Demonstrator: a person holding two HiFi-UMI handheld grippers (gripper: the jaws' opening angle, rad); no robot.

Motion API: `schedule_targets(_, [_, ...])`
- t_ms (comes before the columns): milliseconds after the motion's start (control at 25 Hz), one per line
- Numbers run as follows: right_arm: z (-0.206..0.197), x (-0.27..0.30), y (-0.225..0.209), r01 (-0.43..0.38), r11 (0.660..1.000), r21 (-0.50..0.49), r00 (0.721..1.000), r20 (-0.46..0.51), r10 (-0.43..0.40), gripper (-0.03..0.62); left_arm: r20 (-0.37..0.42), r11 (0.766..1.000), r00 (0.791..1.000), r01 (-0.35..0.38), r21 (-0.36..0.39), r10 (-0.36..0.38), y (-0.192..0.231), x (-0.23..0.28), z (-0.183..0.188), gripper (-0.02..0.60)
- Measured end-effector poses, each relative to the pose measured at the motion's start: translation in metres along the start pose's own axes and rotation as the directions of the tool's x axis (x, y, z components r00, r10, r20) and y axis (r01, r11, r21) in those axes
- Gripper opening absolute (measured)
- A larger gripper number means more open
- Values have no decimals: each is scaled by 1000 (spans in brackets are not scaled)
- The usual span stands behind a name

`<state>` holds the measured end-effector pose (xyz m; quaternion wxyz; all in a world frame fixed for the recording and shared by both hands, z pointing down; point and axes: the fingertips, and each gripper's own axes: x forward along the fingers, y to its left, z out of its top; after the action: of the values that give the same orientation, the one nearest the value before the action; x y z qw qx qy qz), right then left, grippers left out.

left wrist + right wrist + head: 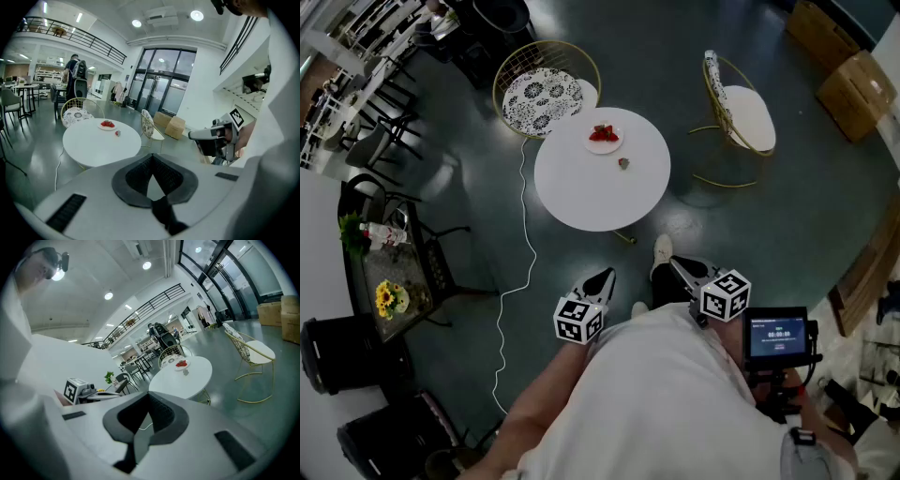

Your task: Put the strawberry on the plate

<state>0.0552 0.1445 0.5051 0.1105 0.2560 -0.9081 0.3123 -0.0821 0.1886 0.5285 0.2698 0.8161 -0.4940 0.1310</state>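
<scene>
At the far left of the head view a white cable (525, 234) runs over the dark floor, past the person's feet. It is better to step around it on the way to the table.

The left gripper (602, 277) is held low, close to the body. Its jaws are together and there is nothing between them. In the left gripper view they meet in one line, with only floor behind.

Beyond it stands the round white table (600, 192), well apart from both grippers. At the far edge of the table sits the small plate (592, 145), which already holds other strawberries (603, 133). The loose strawberry (623, 163) lies on the bare tabletop just beside the plate, on its near right side, and does not touch it.

The right gripper (680, 265) is also near the body, with its jaws closed on nothing.

I judge that the step in hand is the approach, because no reach is possible from here. The person should first come close to the table and open one gripper before lowering it. The right gripper seems the better placed. The jaws should come down on both sides of the fruit and close softly, since a strawberry bruises easily. It should then be set on a free part of the plate.
</scene>
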Motion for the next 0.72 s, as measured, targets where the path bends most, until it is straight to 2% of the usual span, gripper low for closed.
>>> schedule_targets(200, [-10,-10,-16,19,1000,14,1000,10,-19,8,-23,1000,1000,7,14,-7,-9,12,-15,6])
schedule_targets(440, [-17,-61,31,10,1000,-11,995,95,-9,8,10,995,998,64,75,-65,-67,-21,-15,6])
schedule_targets(720, [-4,-59,35,-8,996,-92,997,70,15,8,54,997,998,25,74,-29,-68,-28,-5,6])
